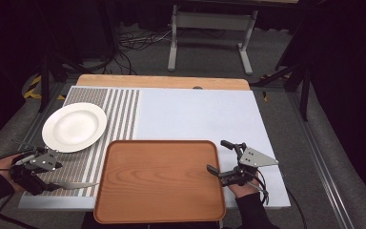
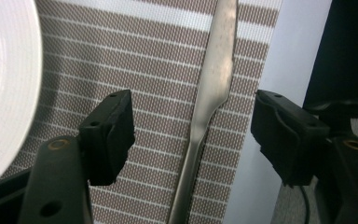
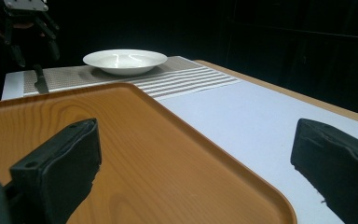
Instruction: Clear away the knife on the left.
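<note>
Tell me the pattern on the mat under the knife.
The mat under the knife is brown weave with thin white stripes and a broader white band, clearest in the left gripper view.

— We see a knife (image 2: 214, 84) of brushed metal, dull silver with a soft sheen and faint specks on the blade.

— Under it we make out a woven placemat (image 2: 158, 70), coarse matt cloth in brown with white stripes. The plate (image 3: 125, 60) looks like glazed white ceramic, glossy, catching the light.

— The tray (image 1: 159, 179) we take for wood or wood-look laminate, smooth, with a satin finish and visible grain. The table top (image 1: 205, 114) is pale, smooth and matt, with a bare wooden edge.

— The gripper pads (image 2: 114, 135) seem matt black rubber or plastic.
</note>
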Demonstrator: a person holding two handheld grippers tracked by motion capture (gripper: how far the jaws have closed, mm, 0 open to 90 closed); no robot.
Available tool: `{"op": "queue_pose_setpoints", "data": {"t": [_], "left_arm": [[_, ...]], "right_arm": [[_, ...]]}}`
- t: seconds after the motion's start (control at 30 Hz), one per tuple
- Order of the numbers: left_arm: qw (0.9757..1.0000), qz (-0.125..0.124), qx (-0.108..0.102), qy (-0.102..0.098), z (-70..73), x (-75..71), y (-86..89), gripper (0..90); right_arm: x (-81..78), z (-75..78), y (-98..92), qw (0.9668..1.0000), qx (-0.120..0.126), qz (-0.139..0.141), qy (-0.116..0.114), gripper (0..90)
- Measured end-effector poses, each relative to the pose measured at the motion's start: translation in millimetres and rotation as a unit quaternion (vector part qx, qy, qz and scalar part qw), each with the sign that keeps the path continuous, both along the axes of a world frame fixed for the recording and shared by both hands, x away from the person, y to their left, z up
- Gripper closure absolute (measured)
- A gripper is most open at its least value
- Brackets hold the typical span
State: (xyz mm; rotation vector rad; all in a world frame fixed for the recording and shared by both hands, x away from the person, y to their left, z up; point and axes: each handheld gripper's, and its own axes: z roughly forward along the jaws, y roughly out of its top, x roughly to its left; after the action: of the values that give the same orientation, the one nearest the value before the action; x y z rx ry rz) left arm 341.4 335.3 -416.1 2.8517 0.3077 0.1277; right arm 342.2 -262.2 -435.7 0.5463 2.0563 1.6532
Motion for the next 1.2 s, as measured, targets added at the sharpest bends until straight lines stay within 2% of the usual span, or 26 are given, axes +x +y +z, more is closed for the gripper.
{"op": "queue_pose_setpoints", "data": {"t": [0.23,0.43,0.53,0.67,0.73,0.77,0.83,1.03,1.07,1.13,1.2], "left_arm": [[0.9993,-0.02,0.029,0.008,-4.9,2.2,0.1,37.4],[0.997,-0.042,0.064,0.01,-12.5,4.0,1.9,42.5],[0.9962,-0.047,0.072,0.014,-13.9,4.3,2.1,44.1],[0.9931,-0.064,0.096,0.021,-15.7,6.5,1.3,53.0],[0.9926,-0.064,0.101,0.024,-16.3,6.9,0.8,56.6],[0.9906,-0.071,0.114,0.027,-18.8,7.8,-0.5,57.6],[0.9887,-0.077,0.125,0.032,-20.7,8.4,-1.7,60.5],[0.9843,-0.099,0.141,0.037,-23.2,11.2,-6.5,71.7],[0.9843,-0.099,0.141,0.037,-23.2,11.2,-6.5,77.8],[0.9827,-0.104,0.149,0.037,-23.2,11.2,-7.5,79.0],[0.9825,-0.108,0.148,0.033,-23.7,10.0,-7.6,79.9]], "right_arm": [[-0.3,0.1,-0.4,1.0,0.001,0.0,0.0,2.0],[-0.7,0.4,-0.9,1.0,0.003,-0.001,0.0,2.0],[-1.0,0.7,-1.1,1.0,0.003,-0.001,0.001,2.0],[-1.6,1.0,-1.5,1.0,0.005,-0.002,-0.001,2.0],[-1.7,0.9,-1.4,1.0,0.005,-0.002,0.0,2.1],[-1.7,0.9,-1.5,1.0,0.005,-0.001,0.0,2.1],[-1.8,0.8,-1.4,1.0,0.005,-0.001,0.001,2.2],[-2.1,0.9,-1.4,1.0,0.005,0.0,0.0,2.3],[-2.2,0.9,-1.5,1.0,0.005,0.0,0.0,2.3],[-2.2,0.9,-1.5,1.0,0.004,0.0,0.0,2.3],[-2.7,1.2,-1.4,1.0,0.005,0.002,-0.002,2.4]]}}
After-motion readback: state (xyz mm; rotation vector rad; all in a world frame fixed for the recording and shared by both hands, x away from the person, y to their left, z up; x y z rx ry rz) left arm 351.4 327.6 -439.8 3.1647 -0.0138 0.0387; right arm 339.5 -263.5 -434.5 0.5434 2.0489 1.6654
